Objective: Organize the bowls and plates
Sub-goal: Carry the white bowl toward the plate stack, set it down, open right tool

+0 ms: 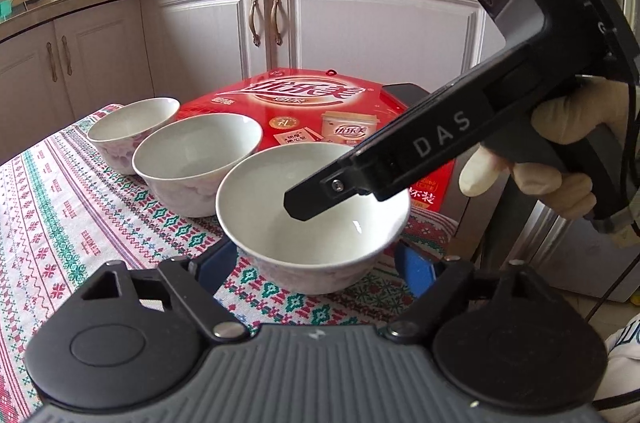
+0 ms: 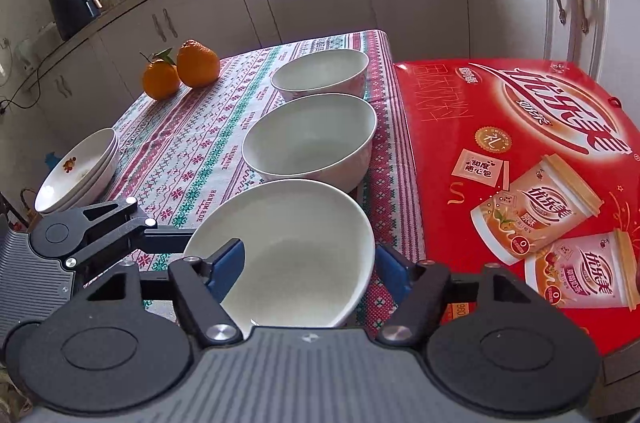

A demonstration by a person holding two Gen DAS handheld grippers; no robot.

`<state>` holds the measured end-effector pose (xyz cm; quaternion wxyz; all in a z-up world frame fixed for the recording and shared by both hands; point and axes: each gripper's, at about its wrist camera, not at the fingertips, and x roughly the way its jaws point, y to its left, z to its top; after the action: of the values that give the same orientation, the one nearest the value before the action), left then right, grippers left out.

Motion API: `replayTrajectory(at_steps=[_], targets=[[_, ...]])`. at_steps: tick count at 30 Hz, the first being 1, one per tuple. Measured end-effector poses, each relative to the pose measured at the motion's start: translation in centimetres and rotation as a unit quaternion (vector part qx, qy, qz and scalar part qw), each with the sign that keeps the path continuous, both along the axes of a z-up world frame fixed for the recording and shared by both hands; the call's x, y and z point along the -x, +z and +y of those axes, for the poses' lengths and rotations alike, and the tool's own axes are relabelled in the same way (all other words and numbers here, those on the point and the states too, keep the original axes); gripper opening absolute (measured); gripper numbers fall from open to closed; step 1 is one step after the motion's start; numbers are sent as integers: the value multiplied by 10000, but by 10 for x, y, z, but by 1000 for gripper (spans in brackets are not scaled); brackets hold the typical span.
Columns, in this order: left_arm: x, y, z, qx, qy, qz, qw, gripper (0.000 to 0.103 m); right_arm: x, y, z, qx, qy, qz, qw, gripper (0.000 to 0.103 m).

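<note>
Three white bowls stand in a row on the patterned tablecloth [image 1: 60,223]. Around the nearest bowl [image 1: 320,243] [image 2: 304,223] my left gripper [image 1: 316,261] stands open, its blue pads low on either side of the bowl's foot with slim gaps showing. My right gripper [image 2: 308,263] reaches in from the right, open. One of its fingers [image 1: 304,201] hangs inside the bowl, while the other sits outside the right wall. The middle bowl [image 1: 196,159] [image 2: 312,143] and the far bowl [image 1: 132,127] [image 2: 320,75] stand untouched. Stacked white plates [image 2: 80,171] lie at the table's left.
A large red gift box [image 1: 320,103] [image 2: 520,143] lies flush against the table's right edge. Two oranges [image 2: 180,71] sit at the far left of the cloth. White kitchen cabinets [image 1: 360,23] run behind. A gloved hand [image 1: 560,163] holds the right gripper's handle.
</note>
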<state>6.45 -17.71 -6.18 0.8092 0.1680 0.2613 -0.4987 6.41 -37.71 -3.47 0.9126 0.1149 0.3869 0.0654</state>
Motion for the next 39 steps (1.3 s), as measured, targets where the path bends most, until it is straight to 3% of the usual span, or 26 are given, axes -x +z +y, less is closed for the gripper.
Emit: replayTrajectory(at_steps=[3,18,39], targets=[[0,0,0,6,36,-11,10000,83,-1,0,1,0,59,18,10000,71],[-1,10,11,-4,102,127,9999,82,1,11,13,42,152,-7,9999,71],[-19,25,93,-41,1076,139,9941,82,-49,19,100,69,1212,-96,9926,71]])
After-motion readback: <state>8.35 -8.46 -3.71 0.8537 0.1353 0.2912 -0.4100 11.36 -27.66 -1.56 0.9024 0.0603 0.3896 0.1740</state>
